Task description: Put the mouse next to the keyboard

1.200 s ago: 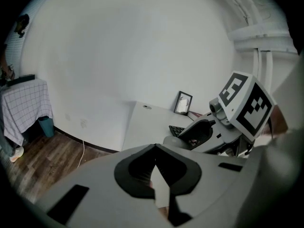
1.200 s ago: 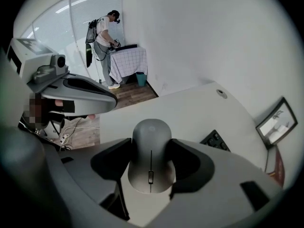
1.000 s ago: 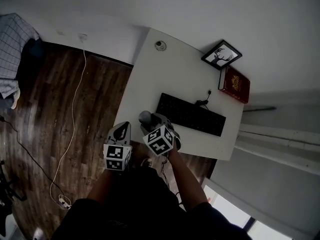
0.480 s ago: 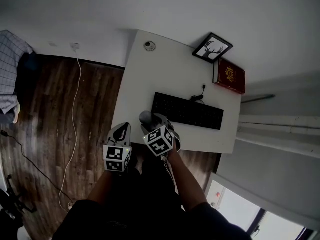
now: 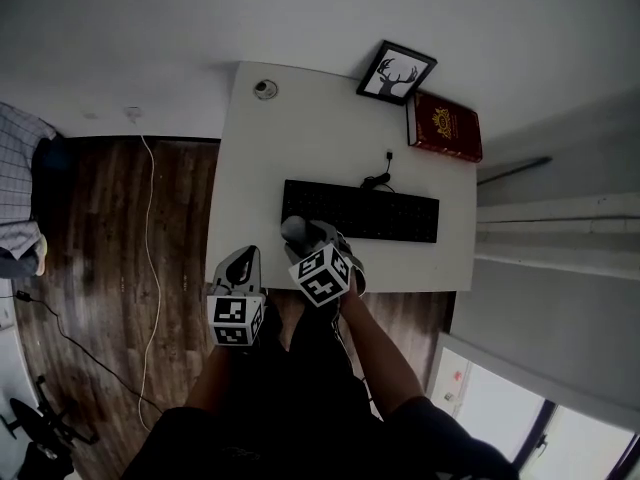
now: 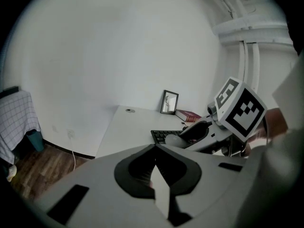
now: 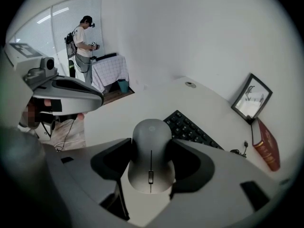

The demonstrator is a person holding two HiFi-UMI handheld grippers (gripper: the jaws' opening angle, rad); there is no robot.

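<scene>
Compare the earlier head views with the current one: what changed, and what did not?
The right gripper, still shut on the mouse, has drifted rightward over the desk: the mouse was off the keyboard's left end and is now just in front of that end. The shut left gripper drifted with it. Nothing was grasped or released. Keyboard, picture frame and red book kept their places.
</scene>
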